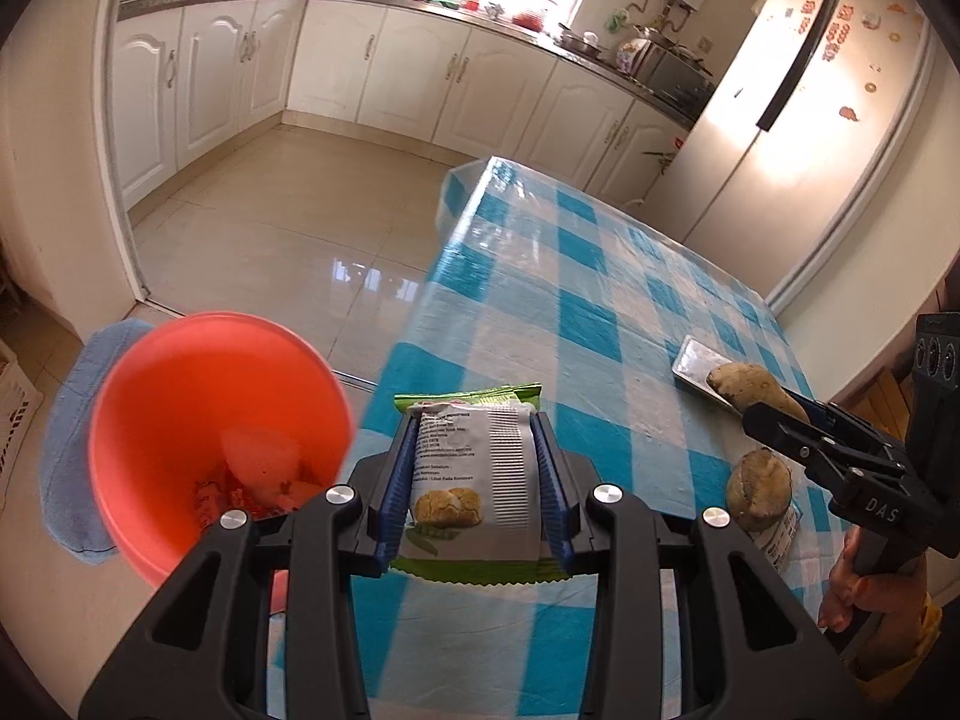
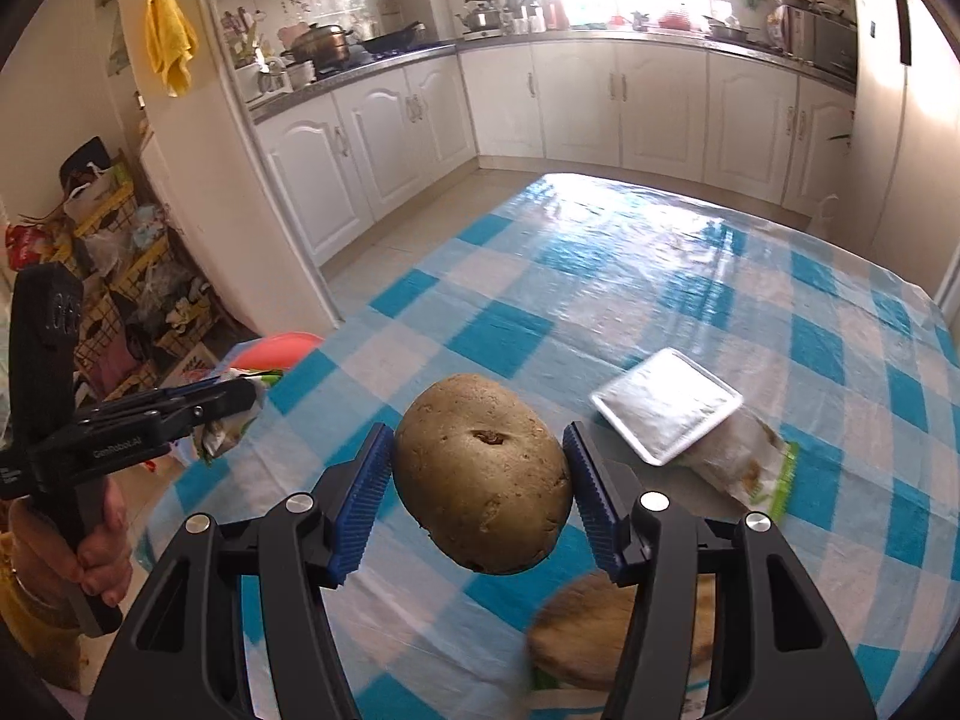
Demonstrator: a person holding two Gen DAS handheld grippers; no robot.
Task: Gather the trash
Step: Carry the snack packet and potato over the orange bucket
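A snack wrapper point(image 1: 474, 474), white on its back with printed text, a picture of bread rolls and green serrated ends, sits at lower centre of the left wrist view, clamped flat between the blue ribbed pads of the left gripper point(image 1: 474, 468) above the near edge of the table point(image 1: 540, 312), which wears a blue and white checked cloth under clear plastic. Just left of it, at lower left of the frame, stands an orange plastic bucket point(image 1: 180, 396) on the floor with pale and red scraps in its bottom, and a blue mat point(image 1: 72, 420) lies behind it. In the right wrist view the right gripper point(image 2: 480, 480) grips a brown potato point(image 2: 480, 474) between its pads, lifted clear of the cloth at frame centre. A second potato point(image 2: 588, 630) lies blurred on the table below it, touching another wrapper. To the right rests a small metal tray point(image 2: 666, 414), overlapping a further green-edged wrapper point(image 2: 750, 468). A hand point(image 2: 90, 546) at lower left holds the left gripper's handle.
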